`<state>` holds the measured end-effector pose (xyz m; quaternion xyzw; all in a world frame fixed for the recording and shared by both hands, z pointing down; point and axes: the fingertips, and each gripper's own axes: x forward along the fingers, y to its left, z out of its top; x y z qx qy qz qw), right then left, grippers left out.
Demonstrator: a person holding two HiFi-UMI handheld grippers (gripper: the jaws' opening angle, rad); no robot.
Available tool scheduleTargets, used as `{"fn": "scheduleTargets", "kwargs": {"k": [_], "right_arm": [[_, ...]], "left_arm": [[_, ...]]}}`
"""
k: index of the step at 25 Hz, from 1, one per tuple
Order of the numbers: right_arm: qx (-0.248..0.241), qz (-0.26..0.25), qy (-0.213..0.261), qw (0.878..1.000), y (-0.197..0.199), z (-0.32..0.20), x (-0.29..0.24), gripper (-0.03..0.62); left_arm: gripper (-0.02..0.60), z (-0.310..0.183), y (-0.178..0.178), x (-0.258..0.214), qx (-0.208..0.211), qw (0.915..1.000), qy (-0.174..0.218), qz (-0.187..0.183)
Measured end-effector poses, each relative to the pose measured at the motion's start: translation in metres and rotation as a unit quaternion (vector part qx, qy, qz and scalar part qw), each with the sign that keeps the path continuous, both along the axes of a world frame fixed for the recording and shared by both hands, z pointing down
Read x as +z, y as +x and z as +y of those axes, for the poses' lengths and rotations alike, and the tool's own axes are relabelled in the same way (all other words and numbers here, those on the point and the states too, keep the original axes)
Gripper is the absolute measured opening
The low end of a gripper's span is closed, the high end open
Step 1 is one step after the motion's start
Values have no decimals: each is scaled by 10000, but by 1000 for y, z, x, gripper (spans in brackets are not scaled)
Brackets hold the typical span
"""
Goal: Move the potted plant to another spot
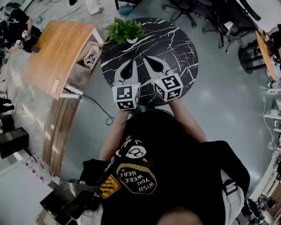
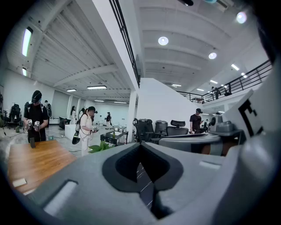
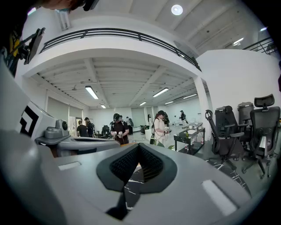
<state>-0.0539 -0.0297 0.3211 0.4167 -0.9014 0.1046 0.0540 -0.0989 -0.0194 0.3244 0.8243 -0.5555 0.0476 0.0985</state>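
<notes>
Both grippers are seen held side by side, low over the round black marble worktop (image 1: 178, 48), near its closer edge. The left gripper (image 1: 131, 63) is closed down to its tips. Nothing is caught in it, and only the veined marble is glimpsed through the hollow behind the tips. The right gripper (image 1: 147, 60) is likewise pinched fully together and empty, with the same marble showing through its hollow. Each is pointed a little downward and toward the far side of the worktop.

Further out, the potted plant (image 1: 125, 30) is found on that far edge, leafy green above a white pot. It is well apart from both grippers and touched by neither, with bare marble lying between. From the left gripper view, its leaves (image 2: 100, 147) are spotted just left of the closed tips.

Beyond the worktop, a wooden table (image 1: 61, 50) is seen to the left. Office chairs (image 1: 184, 11) are grouped behind.
</notes>
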Motion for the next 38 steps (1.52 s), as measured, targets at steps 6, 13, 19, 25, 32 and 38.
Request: {"fn": "scheduleTargets", "kwargs": {"k": [6, 13, 19, 25, 32, 38], "right_arm": [[13, -11, 17, 10000, 3, -2, -1, 0], [-5, 18, -8, 10000, 4, -3, 2, 0], [-81, -1, -88, 9999, -5, -13, 22, 0], [-136, 3, -219, 9997, -22, -34, 60, 1], [-223, 11, -394, 9990, -17, -85, 107, 0], [-500, 118, -456, 9976, -19, -123, 148, 0]], "left_arm": [[3, -3, 2, -2, 9, 10000, 23, -3], [3, -4, 1, 1, -31, 10000, -17, 13], [4, -11, -10, 20, -100, 9999, -101, 26], [4, -31, -23, 69, -68, 9989, -459, -50], [3, -73, -13, 114, 40, 9988, -478, -12], [3, -111, -21, 148, -449, 9964, -716, 6]]}}
